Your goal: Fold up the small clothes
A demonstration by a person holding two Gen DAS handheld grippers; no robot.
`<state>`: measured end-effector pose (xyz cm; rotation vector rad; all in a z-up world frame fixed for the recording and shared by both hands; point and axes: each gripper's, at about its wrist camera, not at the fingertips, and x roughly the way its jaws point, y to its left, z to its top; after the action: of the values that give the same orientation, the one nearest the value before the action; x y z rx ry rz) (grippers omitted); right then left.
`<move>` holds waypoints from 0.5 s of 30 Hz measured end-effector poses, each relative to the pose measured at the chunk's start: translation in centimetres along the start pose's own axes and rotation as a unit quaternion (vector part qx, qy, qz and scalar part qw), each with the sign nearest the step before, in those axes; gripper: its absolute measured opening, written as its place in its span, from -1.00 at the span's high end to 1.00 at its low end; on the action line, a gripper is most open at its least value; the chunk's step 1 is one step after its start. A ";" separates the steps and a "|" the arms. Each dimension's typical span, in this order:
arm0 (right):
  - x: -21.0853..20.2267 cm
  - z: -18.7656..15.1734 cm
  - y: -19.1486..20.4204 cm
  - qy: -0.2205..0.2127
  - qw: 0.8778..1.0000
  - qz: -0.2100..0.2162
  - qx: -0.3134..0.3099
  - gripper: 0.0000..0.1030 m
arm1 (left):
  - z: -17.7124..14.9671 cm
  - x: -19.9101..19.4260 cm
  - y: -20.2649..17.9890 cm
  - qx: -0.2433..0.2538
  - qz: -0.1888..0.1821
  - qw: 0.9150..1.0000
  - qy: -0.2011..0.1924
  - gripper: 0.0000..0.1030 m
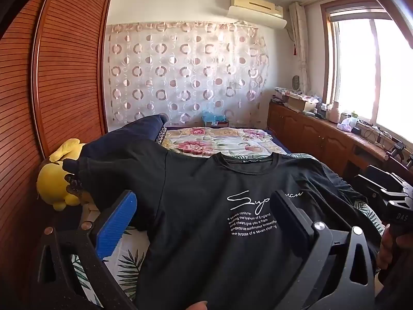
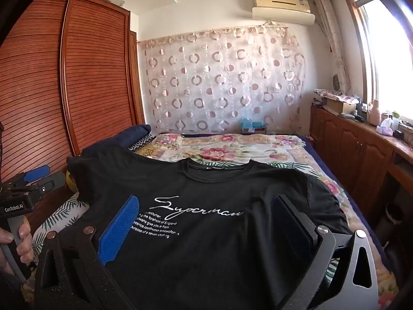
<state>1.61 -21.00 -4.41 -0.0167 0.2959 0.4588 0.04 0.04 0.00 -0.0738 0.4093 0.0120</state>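
Lying face up on the bed (image 2: 258, 146), the black shirt (image 2: 206, 232) has its collar (image 2: 219, 166) at 12 o'clock and its white print (image 2: 198, 208) readable, so it looks spread and ready for a first fold, which I judge has not begun. Both grippers hover over the near half of the shirt, side by side. In the left wrist view the left gripper (image 1: 206, 219) has its jaws wide apart with nothing between them, the blue pad (image 1: 116, 226) at 9 o'clock and the dark finger (image 1: 291, 214) at 3 o'clock. In the right wrist view the right gripper (image 2: 204, 222) is likewise spread and empty, framing the print. The left sleeve (image 2: 103, 165), at 10 o'clock in the right view, rides up over a dark blue pillow (image 2: 134, 130) and a yellow toy (image 1: 55, 178), so that side is lifted, not flat; the right sleeve (image 2: 325, 193) at 2 o'clock is rumpled. To do this step well, each gripper probably needs to come down on one outer edge, near shoulder and hem of the same side, and pinch only the shirt's layers, not the floral quilt (image 2: 232, 147) or the leaf-print sheet (image 2: 58, 215) beneath. Drawing the raised sleeve off the pillow first would likely give a straighter crease. The hem lies below both frames, so its state cannot be told.
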 end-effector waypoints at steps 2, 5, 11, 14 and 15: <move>-0.1 0.0 0.1 0.000 1.000 0.002 0.003 -1.00 | 0.0 0.0 0.0 0.004 0.001 1.000 0.002 -1.00; -0.1 0.0 -0.1 -0.001 1.000 0.005 0.011 -1.00 | 0.0 0.0 -0.1 0.009 0.006 1.000 0.001 -1.00; 0.0 0.1 0.0 0.001 1.000 0.002 0.007 -1.00 | 0.1 0.1 -0.1 0.010 0.006 1.000 0.000 -1.00; -0.2 0.0 0.2 -0.001 1.000 0.000 0.007 -1.00 | 0.0 -0.2 -0.1 0.011 0.007 1.000 -0.001 -1.00; -0.2 0.0 0.2 -0.002 1.000 0.000 0.006 -1.00 | 0.0 -0.2 -0.1 0.012 0.007 1.000 -0.001 -1.00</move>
<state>1.32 -20.87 -4.38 -0.0038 0.2958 0.4576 -0.17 -0.05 0.14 -0.0474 0.4086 0.0211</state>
